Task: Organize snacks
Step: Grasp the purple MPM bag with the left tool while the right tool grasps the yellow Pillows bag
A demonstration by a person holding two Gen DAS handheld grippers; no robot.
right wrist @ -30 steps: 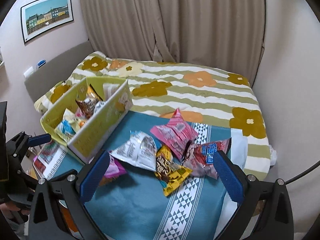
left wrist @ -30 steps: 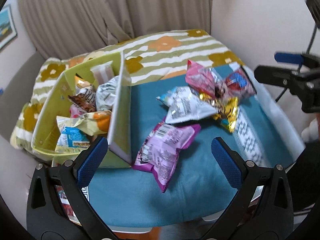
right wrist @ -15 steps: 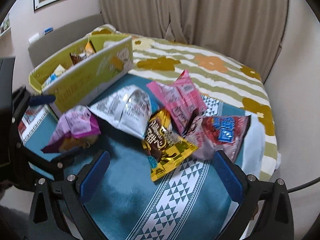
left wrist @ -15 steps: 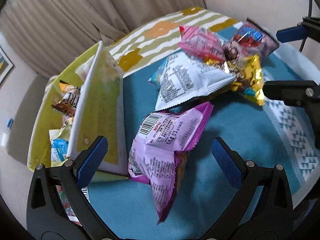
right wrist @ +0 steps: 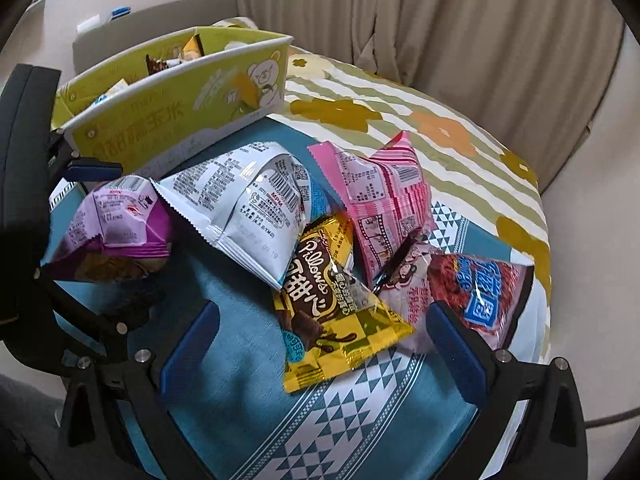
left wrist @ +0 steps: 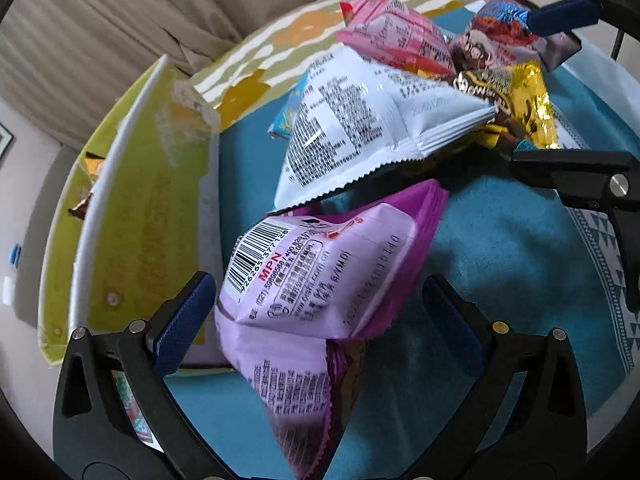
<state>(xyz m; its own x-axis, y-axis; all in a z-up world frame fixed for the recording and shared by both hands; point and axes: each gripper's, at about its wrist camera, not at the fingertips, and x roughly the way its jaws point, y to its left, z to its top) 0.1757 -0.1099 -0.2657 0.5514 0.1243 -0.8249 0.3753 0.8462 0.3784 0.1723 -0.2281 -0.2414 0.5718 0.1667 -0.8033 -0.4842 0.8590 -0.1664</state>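
Observation:
A purple snack bag (left wrist: 320, 292) lies on the teal cloth (left wrist: 500, 264), right between the open fingers of my left gripper (left wrist: 316, 320); it also shows in the right wrist view (right wrist: 112, 224). Behind it lie a white bag (left wrist: 360, 128), a yellow Pillows bag (right wrist: 332, 304), a pink bag (right wrist: 380, 200) and a red-blue bag (right wrist: 480, 296). The yellow-green box (right wrist: 160, 108) with several snacks inside stands at the left. My right gripper (right wrist: 324, 344) is open, straddling the yellow bag's near end.
The cloth lies on a bed with a striped flower cover (right wrist: 420, 120). Curtains (right wrist: 440, 20) hang behind. The right gripper's arm (left wrist: 580, 176) reaches in at the right of the left wrist view.
Both grippers have moved forward and down toward the snacks. The purple bag now sits between my left fingers; the yellow bag is nearer my right fingers.

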